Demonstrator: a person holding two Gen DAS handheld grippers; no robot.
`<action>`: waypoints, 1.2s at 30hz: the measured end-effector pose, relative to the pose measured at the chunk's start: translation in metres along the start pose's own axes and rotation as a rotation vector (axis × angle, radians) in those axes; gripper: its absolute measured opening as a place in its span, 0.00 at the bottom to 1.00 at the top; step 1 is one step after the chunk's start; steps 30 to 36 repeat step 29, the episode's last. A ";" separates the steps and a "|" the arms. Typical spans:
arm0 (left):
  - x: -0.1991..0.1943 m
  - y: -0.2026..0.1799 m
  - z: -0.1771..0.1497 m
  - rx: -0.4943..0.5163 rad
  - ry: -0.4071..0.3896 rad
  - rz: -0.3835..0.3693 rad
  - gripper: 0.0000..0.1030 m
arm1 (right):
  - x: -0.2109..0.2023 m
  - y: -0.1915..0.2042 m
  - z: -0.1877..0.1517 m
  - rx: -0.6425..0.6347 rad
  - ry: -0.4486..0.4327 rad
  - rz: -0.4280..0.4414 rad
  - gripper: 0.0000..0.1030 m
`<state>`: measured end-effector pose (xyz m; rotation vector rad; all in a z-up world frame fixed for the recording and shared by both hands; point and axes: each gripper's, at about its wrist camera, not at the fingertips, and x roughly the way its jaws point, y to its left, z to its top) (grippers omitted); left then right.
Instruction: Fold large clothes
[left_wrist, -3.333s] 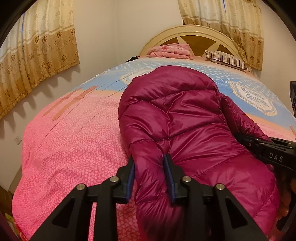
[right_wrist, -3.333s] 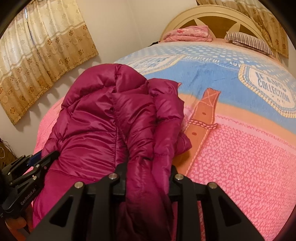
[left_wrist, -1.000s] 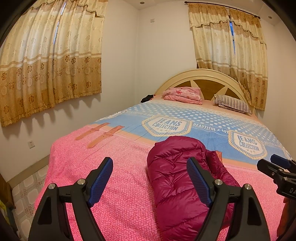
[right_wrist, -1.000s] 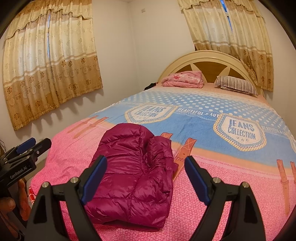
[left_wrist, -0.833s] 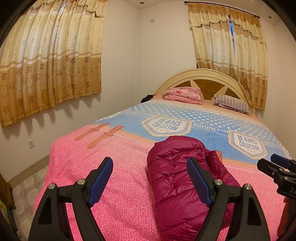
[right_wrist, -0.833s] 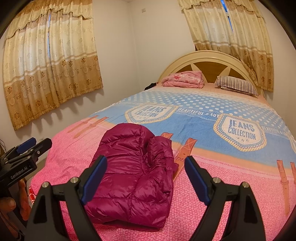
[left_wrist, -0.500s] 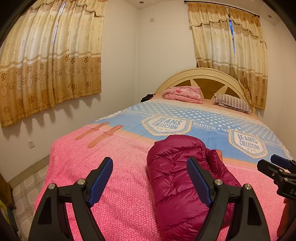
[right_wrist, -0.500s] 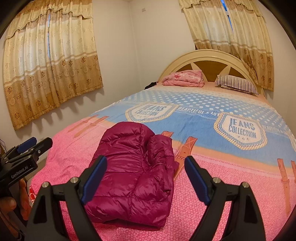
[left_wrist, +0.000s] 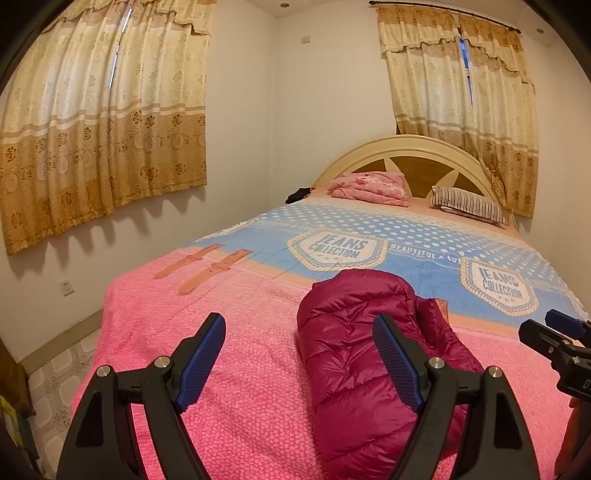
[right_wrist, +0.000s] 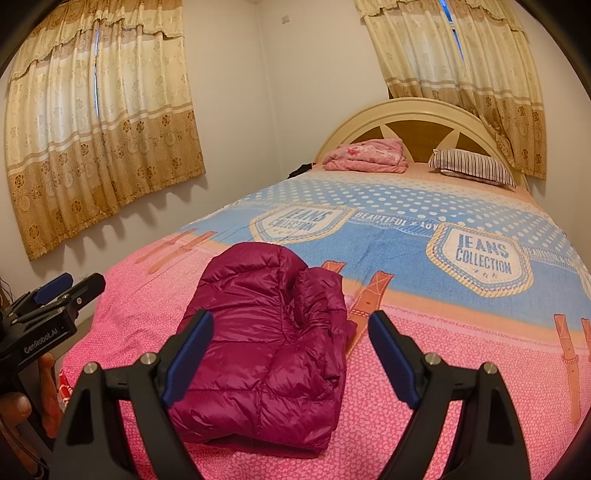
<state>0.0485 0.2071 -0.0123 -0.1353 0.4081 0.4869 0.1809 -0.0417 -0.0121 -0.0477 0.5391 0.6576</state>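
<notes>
A magenta puffer jacket (left_wrist: 354, 332) lies folded into a compact bundle on the pink foot end of the bed; it also shows in the right wrist view (right_wrist: 266, 332). My left gripper (left_wrist: 299, 354) is open and empty, held back from the bed, with the jacket behind its right finger. My right gripper (right_wrist: 291, 347) is open and empty, held back above the jacket's near end. Each gripper shows at the edge of the other's view: the right one (left_wrist: 554, 343), the left one (right_wrist: 55, 295).
The bed (right_wrist: 443, 258) has a pink and blue "Jeans Collection" cover. A folded pink blanket (left_wrist: 369, 186) and a striped pillow (left_wrist: 469, 205) lie at the headboard. Curtained windows are on the left and back walls. Tiled floor (left_wrist: 55, 373) runs left of the bed.
Since 3.3 s ago both grippers have let go of the jacket, opened, and pulled back and up from the bed. Over the last second nothing has visibly moved.
</notes>
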 end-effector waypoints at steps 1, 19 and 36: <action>0.000 -0.001 0.000 0.004 0.002 -0.008 0.80 | 0.000 0.000 0.000 0.001 -0.001 0.000 0.85; 0.003 -0.008 -0.003 0.043 0.007 0.010 0.80 | -0.002 0.001 0.002 -0.005 -0.010 -0.003 0.85; 0.003 -0.010 -0.007 0.056 -0.008 0.011 0.81 | -0.004 0.000 0.001 -0.006 -0.005 -0.004 0.85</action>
